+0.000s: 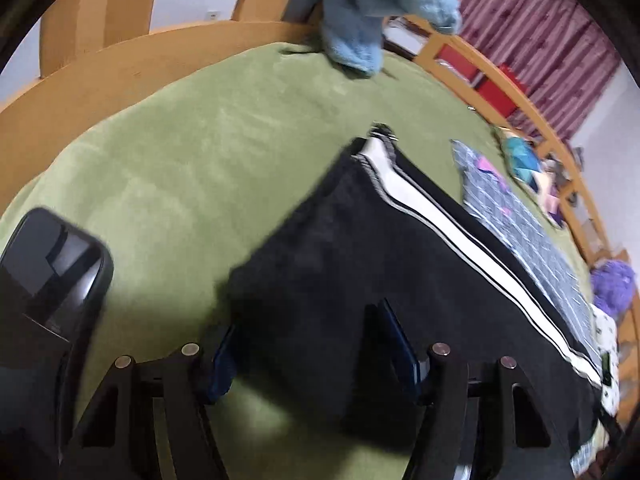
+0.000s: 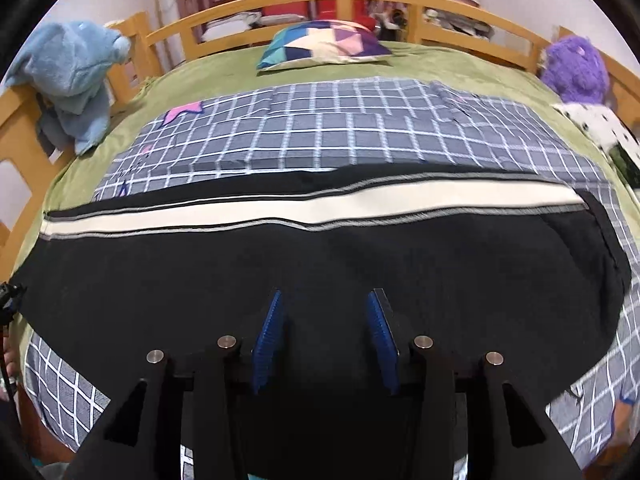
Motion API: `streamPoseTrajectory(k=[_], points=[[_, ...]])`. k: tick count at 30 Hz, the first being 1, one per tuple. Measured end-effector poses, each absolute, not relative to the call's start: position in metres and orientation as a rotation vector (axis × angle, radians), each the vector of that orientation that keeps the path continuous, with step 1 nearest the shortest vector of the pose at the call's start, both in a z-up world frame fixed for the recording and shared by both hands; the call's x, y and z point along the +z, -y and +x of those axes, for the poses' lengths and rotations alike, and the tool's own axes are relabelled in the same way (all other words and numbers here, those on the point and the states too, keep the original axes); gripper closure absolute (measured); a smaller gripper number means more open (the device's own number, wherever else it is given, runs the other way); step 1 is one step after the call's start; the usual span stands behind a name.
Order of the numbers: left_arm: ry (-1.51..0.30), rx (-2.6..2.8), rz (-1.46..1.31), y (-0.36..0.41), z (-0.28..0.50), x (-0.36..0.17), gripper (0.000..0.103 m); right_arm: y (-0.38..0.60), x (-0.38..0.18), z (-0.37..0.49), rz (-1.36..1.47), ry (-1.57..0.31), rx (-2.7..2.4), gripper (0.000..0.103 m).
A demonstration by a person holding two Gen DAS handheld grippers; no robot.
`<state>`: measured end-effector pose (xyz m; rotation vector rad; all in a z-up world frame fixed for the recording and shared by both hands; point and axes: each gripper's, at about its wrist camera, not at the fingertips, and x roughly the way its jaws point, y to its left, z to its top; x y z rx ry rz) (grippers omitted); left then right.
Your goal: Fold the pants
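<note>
Both of our hand-held grippers, left (image 1: 310,346) and right (image 2: 325,320), gape wide above black pants (image 2: 320,256) spread flat on the checked quilt (image 2: 320,128) over the green bed (image 1: 180,160)

Bed (image 2: 452,62): I see green cover, wooden rail.
On it: checked quilt (image 2: 320,128), pants (image 2: 320,256), pillow (image 2: 324,46), purple plush (image 2: 576,68).

My black pants (image 2: 320,256) with a white side stripe (image 2: 312,206) lie flat and lengthwise across the grid-patterned quilt (image 2: 320,128), one end overhanging it onto the green bedsheet (image 1: 180,168).
</note>
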<state>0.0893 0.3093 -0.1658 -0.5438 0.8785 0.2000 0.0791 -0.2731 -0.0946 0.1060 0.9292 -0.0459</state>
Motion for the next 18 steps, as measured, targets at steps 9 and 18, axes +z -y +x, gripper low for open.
streamPoseTrajectory(k=[9,18], points=[[-0.812,0.189,-0.449,-0.3,0.092,-0.111,0.086,0.3,-0.083,0.057,0.144,-0.889,-0.144,0.059],[-0.675,0.06,-0.126,-0.162,0.089,0.006,0.087,0.304,-0.067,0.036,0.077,-0.869,-0.103,0.059]])
